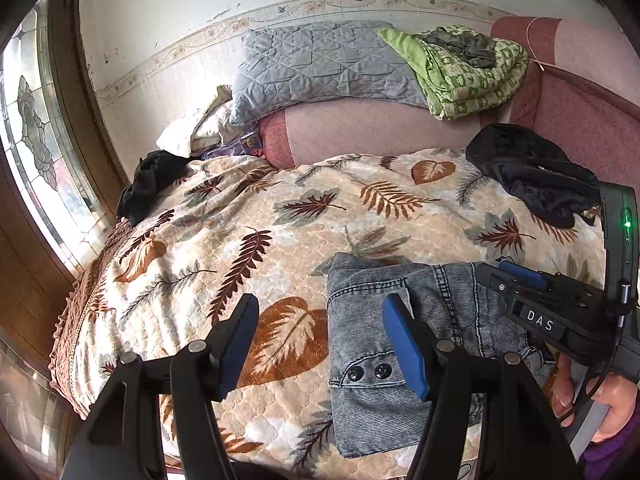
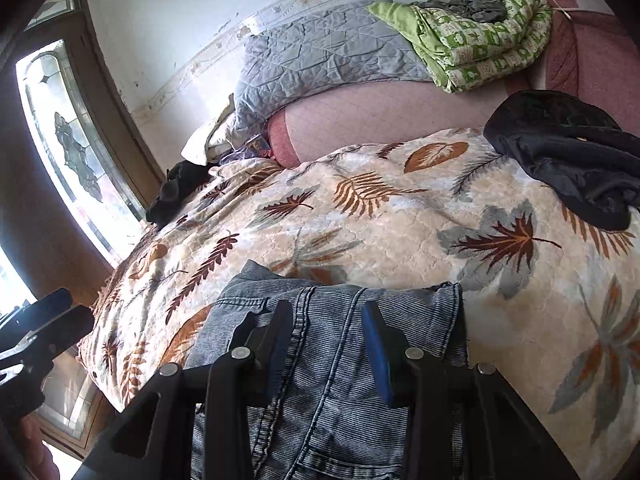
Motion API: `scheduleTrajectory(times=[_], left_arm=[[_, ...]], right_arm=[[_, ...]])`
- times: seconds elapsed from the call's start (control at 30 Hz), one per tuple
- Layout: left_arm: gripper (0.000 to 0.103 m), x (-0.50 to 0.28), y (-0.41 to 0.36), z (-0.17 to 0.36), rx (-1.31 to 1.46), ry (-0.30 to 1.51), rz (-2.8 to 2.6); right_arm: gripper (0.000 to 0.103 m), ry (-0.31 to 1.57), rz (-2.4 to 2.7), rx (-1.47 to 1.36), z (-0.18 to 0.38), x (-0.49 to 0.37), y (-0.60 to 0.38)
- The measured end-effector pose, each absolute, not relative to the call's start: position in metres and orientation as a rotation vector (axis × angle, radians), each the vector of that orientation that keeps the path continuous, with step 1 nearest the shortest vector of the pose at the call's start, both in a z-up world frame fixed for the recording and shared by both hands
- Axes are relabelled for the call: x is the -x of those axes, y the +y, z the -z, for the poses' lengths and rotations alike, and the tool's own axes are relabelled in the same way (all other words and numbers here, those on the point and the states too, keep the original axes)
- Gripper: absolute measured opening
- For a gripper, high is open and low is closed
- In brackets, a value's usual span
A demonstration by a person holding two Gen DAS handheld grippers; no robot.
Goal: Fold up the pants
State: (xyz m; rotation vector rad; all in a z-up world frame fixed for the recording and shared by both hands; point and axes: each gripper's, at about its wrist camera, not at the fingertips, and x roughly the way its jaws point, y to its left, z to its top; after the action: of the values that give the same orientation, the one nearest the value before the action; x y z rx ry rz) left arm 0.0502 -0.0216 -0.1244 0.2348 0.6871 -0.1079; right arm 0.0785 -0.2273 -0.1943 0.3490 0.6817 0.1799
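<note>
Folded jeans point(image 1: 400, 344) lower center on leaf blanket point(image 1: 224, 232); left claw point(image 1: 320, 344) & right claw point(image 2: 326, 344) both apart, holding nothing; fold looks near done, next prob. flatten.

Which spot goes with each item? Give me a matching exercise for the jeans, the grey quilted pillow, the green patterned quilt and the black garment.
Items:
1. jeans
2. grey quilted pillow
3. green patterned quilt
4. black garment

Places:
A. far right on the leaf blanket
B. folded, near edge of the blanket
C. bundled on the pink headboard, right
D. on the headboard, left of the quilt

Pairs: 1-B, 2-D, 3-C, 4-A
</note>
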Motion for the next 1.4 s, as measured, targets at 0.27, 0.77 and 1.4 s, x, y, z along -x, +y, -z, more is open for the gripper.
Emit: scheduleTrajectory(times=[0.27,0.77,1.4], left_arm=[[0.065,-0.075,-0.014,0.143,-0.229,0.722,0.073],[0.065,-0.117,-0.016,0.171,-0.256,0.767,0.043],[0.065,-0.173,-0.041,0.238,-0.371,0.916,0.042]], right_arm=[[0.039,0.715,-0.182,-0.345,0.203,-0.092,-0.220],[0.039,0.732,-0.187,-0.361,0.211,-0.109,-0.221],[0.040,0.812,-0.160,-0.397,0.236,-0.137,-0.235]])
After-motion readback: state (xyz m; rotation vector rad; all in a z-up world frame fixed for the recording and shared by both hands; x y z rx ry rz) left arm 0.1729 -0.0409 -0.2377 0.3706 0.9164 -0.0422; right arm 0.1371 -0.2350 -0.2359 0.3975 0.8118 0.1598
